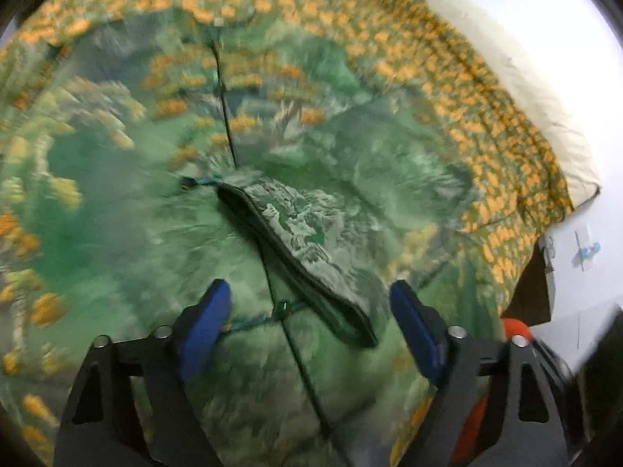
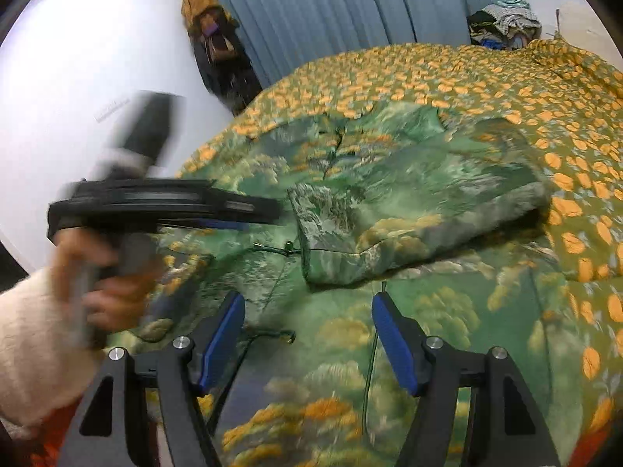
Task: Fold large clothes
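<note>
a large green garment printed with trees and orange foliage [image 1: 128, 194] lies spread on a bed covered in olive cloth with orange leaves [image 1: 459, 89], one sleeve [image 2: 420, 210] folded across its front. the left gripper [image 1: 309, 307] and right gripper [image 2: 307, 317] hover above it, jaws apart, apparently holding nothing, though blur hides detail.

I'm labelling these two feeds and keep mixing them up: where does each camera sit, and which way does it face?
Left wrist view: sits on the left tongs, looking down along open blue pads at the green landscape-print garment and its folded sleeve.
Right wrist view: sits on the right tongs, open, facing across the garment toward the blue-grey curtain; the hand in a cream sleeve holding the left tongs shows at left.
Shared: garment, folded sleeve, orange-flowered bedspread.
</note>
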Demonstrator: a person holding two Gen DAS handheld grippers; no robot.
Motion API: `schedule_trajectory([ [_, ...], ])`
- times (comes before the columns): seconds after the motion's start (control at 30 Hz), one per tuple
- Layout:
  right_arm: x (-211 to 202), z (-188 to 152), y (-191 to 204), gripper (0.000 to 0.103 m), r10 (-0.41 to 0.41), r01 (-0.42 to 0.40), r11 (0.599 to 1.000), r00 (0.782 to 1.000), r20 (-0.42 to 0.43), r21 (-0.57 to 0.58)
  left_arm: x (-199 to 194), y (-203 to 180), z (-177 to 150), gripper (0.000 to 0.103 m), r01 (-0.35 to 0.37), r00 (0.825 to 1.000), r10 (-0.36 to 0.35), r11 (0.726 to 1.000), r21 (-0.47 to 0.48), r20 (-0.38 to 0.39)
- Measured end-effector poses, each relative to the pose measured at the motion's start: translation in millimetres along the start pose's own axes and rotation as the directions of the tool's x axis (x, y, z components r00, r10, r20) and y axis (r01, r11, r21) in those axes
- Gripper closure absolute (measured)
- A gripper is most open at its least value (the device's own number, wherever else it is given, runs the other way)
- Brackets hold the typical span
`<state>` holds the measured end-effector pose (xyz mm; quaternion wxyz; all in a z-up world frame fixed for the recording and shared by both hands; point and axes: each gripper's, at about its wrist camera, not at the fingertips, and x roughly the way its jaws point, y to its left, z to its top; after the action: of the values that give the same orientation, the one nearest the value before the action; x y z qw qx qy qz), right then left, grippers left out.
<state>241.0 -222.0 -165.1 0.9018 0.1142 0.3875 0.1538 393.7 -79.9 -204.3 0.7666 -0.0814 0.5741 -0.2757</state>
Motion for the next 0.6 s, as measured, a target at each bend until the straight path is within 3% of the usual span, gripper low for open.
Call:
schedule_trajectory([
  [0.1,-12.9,-6.2,4.0,0.034,0.007,-0.007,1.0,1.0,0.026,-0.004,16.9,-2.0,3.7,0.029,-0.031,0.999,0.031,0.999,-0.016,-0.02],
  [0.13,-15.9,-8.0,4.4,0.034,0.007,-0.007,1.0,1.0,0.031,-0.006,18.2,-4.5,4.4,0.039,-0.041,0.999,0.041,0.999,-0.014,-0.012],
  [0.17,-17.7,-9.9,5.0,0.034,0.006,-0.006,1.0,0.999,0.033,-0.01,19.3,-8.4,4.7,0.056,-0.046,0.999,0.046,0.999,-0.005,-0.005],
  [0.27,-21.2,-15.9,4.6,0.034,-0.01,0.01,1.0,0.999,0.035,-0.022,21.5,-11.8,7.9,0.078,-0.088,0.996,0.089,0.996,0.005,-0.009],
  [0.37,-20.4,-18.4,0.2,0.034,-0.007,0.007,1.0,1.0,0.03,-0.01,12.4,-10.2,8.6,0.091,-0.094,0.996,0.094,0.996,-0.002,0.003],
  [0.6,-26.1,-3.9,-22.3,0.034,-0.023,0.021,0.999,0.999,0.039,0.039,-32.8,-3.7,22.9,0.097,-0.076,0.996,0.075,0.997,0.006,0.056],
])
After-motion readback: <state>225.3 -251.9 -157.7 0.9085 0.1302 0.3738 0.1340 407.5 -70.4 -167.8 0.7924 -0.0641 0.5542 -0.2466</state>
